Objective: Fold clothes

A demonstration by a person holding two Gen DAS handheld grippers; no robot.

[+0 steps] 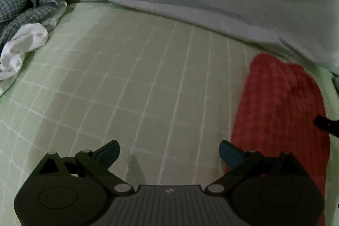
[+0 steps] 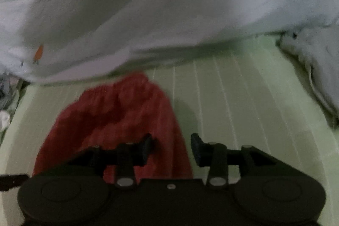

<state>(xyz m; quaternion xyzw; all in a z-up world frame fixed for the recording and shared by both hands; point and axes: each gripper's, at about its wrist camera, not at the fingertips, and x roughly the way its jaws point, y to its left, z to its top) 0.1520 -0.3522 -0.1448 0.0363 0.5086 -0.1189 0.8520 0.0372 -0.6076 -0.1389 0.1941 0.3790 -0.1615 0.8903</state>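
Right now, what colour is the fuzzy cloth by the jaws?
Red: the fuzzy cloth shows best in the right wrist view.

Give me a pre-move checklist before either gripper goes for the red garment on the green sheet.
1. Left gripper open, empty: ok.
2. Right gripper open, nothing pinched: ok.
3. Red garment flat on the green sheet: ok, slightly rumpled at its far end.
4. Right gripper lined up over its edge: ok.
5. Plaid clothes and white cloth away from it: ok.
6. Near hem visible: cannot tell, hidden behind the gripper.
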